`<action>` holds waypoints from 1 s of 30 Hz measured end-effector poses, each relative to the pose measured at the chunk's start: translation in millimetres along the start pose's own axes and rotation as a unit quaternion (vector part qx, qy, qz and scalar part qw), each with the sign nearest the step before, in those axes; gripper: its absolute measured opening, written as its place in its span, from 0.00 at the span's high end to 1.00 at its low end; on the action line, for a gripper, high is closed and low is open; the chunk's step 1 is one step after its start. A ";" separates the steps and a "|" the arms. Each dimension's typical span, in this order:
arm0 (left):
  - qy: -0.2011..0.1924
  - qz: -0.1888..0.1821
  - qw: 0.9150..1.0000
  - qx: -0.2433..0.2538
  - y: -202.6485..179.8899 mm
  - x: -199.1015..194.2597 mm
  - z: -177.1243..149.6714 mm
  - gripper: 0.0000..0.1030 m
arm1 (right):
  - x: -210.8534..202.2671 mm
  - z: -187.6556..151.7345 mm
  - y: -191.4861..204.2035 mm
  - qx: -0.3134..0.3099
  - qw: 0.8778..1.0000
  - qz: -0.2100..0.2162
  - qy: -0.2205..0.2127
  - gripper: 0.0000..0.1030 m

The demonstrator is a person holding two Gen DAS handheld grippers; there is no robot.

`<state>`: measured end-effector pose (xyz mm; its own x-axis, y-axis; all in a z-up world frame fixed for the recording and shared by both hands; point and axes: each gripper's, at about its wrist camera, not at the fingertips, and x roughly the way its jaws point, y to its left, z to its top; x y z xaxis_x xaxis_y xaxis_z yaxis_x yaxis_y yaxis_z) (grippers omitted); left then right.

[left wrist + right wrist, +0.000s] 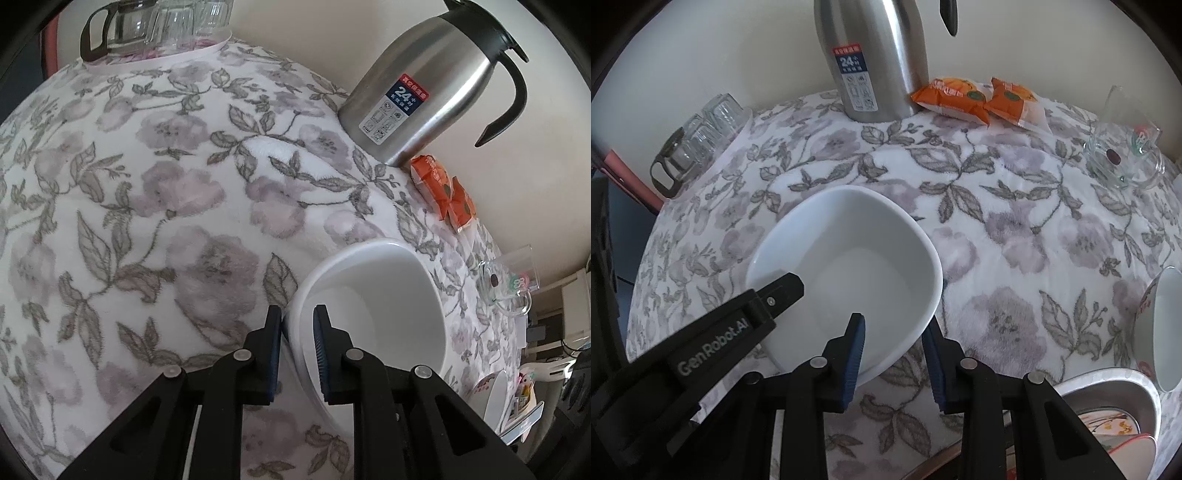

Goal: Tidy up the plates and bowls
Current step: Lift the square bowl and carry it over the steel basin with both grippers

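Note:
A white squarish bowl (846, 258) sits on the floral tablecloth; it also shows in the left wrist view (384, 302). My left gripper (298, 354) is shut on the bowl's left rim, one finger inside and one outside; its finger (783, 291) shows in the right wrist view over the rim. My right gripper (897, 358) is open and straddles the bowl's near right rim, one finger inside and one outside. A decorated bowl (1161, 325) stands on edge at the right, and a metal tray (1123, 391) with a patterned plate lies at the lower right.
A steel thermos jug (875, 59) stands at the back, with orange snack packets (982, 98) beside it. A glass mug (1123, 155) is at the right. A glass pot and upturned glasses (698, 136) sit on a tray at the left.

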<state>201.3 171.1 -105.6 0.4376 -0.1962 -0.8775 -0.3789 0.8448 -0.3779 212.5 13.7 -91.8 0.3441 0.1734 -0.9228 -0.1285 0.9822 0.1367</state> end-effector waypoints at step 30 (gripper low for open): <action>-0.111 -0.050 0.989 0.081 -53.2 -122.5 -33.9 0.82 | -126.8 -25.1 -20.4 0.002 0.992 0.042 -0.119 0.67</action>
<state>140.2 133.4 12.0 0.6406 -0.1838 -0.7455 -0.1969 0.8991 -0.3909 148.1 -30.2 13.4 0.5420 0.2657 -0.7973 -0.1622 0.9640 0.2109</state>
